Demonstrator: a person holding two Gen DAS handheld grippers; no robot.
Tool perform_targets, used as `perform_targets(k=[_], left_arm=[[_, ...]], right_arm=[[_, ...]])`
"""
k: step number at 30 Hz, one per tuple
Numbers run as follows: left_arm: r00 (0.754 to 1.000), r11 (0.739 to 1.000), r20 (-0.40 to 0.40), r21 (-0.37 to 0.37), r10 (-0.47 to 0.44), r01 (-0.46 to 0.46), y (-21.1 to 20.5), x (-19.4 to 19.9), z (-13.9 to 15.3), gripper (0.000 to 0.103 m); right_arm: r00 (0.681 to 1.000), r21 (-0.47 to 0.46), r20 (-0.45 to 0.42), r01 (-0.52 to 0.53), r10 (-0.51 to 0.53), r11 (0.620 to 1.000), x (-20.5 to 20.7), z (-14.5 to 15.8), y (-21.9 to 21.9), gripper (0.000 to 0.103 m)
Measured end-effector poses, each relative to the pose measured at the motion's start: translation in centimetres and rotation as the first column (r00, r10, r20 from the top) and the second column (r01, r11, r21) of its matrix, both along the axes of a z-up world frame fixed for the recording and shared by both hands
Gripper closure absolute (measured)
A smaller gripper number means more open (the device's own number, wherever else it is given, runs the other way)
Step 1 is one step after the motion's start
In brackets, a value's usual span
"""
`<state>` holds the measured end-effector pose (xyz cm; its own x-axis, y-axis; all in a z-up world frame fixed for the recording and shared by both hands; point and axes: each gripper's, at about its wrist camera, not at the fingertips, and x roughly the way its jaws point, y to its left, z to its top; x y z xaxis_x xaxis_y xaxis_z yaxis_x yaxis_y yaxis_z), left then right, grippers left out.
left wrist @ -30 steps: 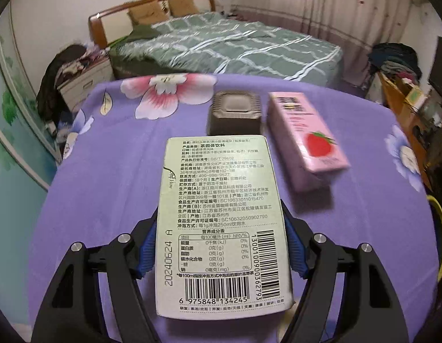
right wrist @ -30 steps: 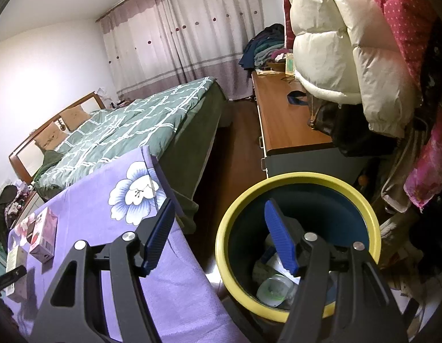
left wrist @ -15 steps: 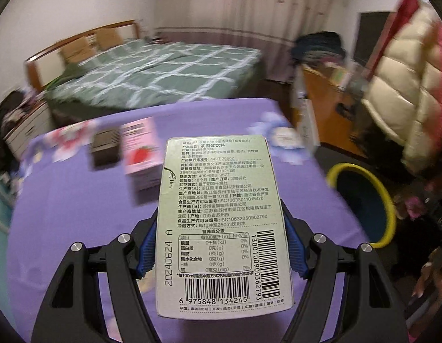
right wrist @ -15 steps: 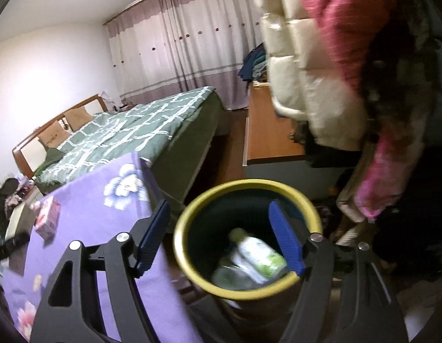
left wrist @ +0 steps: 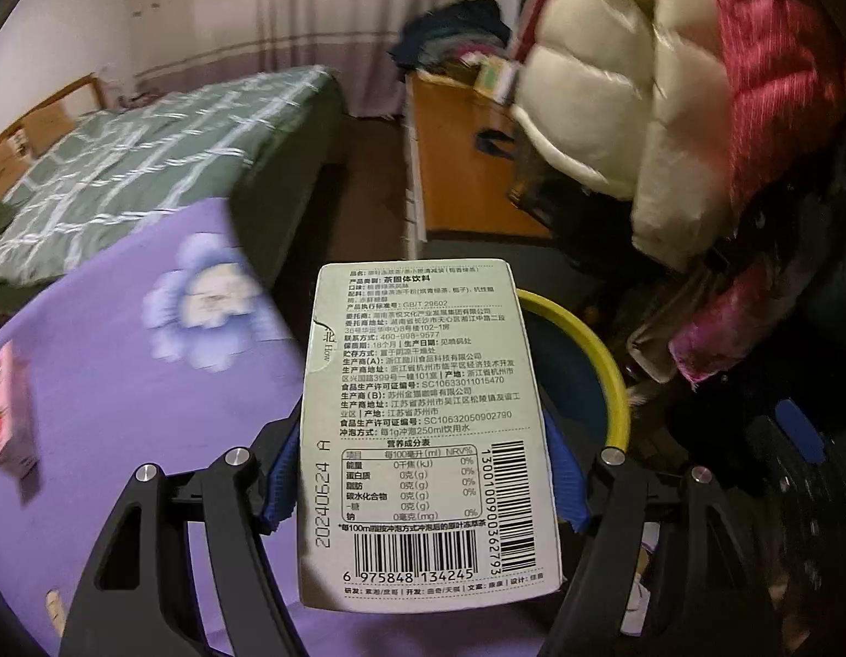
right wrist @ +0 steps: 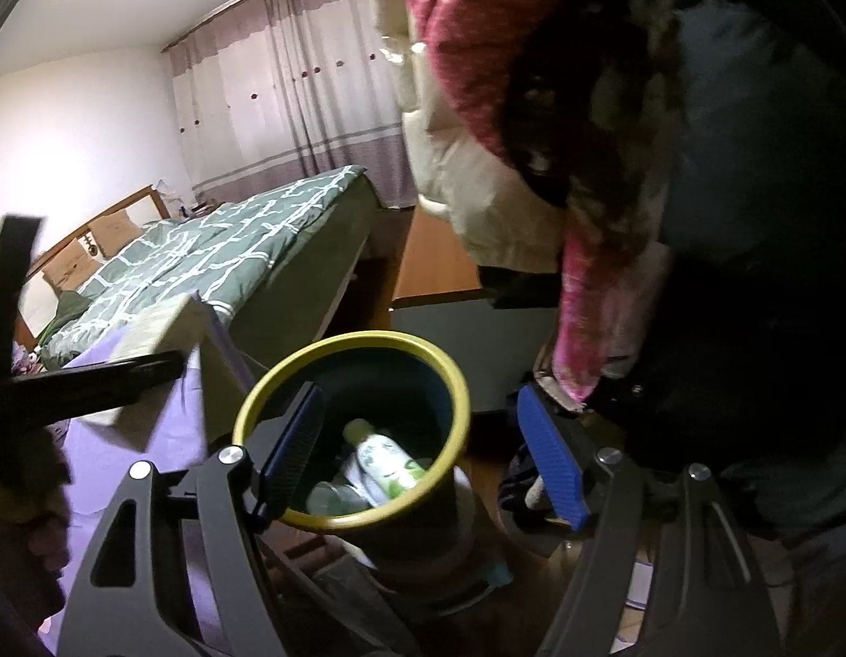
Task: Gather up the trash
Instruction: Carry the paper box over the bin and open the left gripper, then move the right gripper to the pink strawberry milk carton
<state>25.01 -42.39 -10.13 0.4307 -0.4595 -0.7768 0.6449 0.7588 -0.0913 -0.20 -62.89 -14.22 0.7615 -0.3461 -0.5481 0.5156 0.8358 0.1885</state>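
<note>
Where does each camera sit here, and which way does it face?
Left wrist: on the left hand-held gripper, looking down over the pale green box it clamps toward the yellow-rimmed bin; only its fingers show.
Right wrist: on the right hand-held gripper, jaws open and empty, looking down into the bin; a hand shows at left.
Shared: bin, box, green bed, purple tablecloth.

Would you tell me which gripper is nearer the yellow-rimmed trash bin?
Right. The right gripper hangs empty directly over the yellow-rimmed trash bin; the left gripper, holding the pale green carton, is beside it, over the purple tablecloth's edge.
</note>
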Motion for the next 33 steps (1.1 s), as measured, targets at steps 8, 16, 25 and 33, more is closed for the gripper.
perform_targets(k=[8, 16, 25, 33], left_arm=[[0.997, 0.996, -0.055, 0.067, -0.047, 0.051, -6.9, 1.0, -3.5, 0.031], [1.0, 1.0, 0.027, -0.009, -0.001, 0.001, -4.0, 0.7, -0.8, 0.015], [0.955, 0.976, 0.218, -0.119, 0.203, -0.181, 12.6, -1.0, 5.0, 0.007], [0.861, 0.908, 0.291, -0.153, 0.418, -0.389, 27.1, -1.7, 5.3, 0.005]], right_arm=[[0.999, 0.021, -0.02, 0.042, -0.041, 0.999, -1.0, -1.0, -2.2, 0.033], [0.999, 0.025, -0.029, 0.034, -0.034, 0.999, -0.4, -1.1, -2.0, 0.033], [0.998, 0.006, -0.031, -0.054, 0.054, 0.999, 1.9, -0.6, 1.9, 0.033], [0.99, -0.035, -0.04, -0.137, 0.135, 0.99, 4.8, 0.6, 6.5, 0.031]])
